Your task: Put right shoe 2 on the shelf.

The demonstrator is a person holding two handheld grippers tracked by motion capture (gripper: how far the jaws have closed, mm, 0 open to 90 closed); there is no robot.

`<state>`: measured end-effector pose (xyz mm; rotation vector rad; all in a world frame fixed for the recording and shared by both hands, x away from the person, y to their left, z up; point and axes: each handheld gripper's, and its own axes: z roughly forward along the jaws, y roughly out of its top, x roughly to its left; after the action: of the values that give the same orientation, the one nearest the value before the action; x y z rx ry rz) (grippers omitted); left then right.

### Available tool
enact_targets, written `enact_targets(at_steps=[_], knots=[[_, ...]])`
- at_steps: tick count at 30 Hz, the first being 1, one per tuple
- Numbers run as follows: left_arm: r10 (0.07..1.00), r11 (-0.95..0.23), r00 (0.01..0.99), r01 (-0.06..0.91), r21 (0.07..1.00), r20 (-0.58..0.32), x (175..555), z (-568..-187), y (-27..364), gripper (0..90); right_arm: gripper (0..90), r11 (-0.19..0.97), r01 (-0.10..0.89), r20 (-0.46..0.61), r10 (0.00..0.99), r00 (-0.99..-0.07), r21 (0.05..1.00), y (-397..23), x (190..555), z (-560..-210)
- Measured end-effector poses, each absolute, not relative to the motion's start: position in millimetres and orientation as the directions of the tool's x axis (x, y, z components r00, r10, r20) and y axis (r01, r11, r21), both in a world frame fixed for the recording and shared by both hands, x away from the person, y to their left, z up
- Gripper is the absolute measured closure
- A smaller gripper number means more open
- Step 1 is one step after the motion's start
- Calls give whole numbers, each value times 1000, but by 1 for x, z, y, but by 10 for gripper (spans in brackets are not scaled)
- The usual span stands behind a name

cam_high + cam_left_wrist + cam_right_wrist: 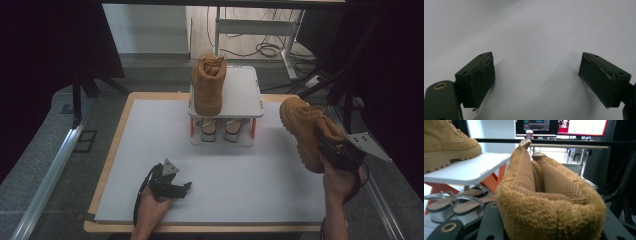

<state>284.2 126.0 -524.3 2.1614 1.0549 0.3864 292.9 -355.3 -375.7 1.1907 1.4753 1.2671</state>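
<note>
A tan suede boot [208, 85] stands upright on the left half of a small white shoe rack's top shelf [242, 92]. At the right, lifted off the table, a matching boot [305, 127] is tilted with its toe pointing away, and my right gripper [332, 150] is shut on its heel collar. In the right gripper view the padded collar [549, 210] sits between the jaws, with the other boot [446, 145] on the shelf [474, 167] to the left. My left gripper [185, 189] rests low on the table near the front, open, with nothing between its pads [482, 80].
A pair of pale sandals [220, 131] sits on the rack's lower shelf between orange legs. The white tabletop [250, 170] has a wooden rim. Dark stands and cables lie beyond the table's right and far sides.
</note>
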Motion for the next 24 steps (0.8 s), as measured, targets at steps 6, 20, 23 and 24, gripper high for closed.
enact_targets(at_steps=[6,20,23,24], knots=[[780,-432,625,573,696,-31,284,-524,126,133,543,50,116,-23,975,-221,992,-345,300,-364],[778,-433,627,572,697,-31,284,-524,126,133,543,61,67,-42,969,-245,996,-326,311,-338],[778,-433,627,572,697,-31,284,-524,126,133,542,67,64,-49,967,-250,996,-322,314,-334],[779,-433,627,572,697,-30,284,-524,126,132,543,69,64,-51,966,-253,996,-321,315,-332]])
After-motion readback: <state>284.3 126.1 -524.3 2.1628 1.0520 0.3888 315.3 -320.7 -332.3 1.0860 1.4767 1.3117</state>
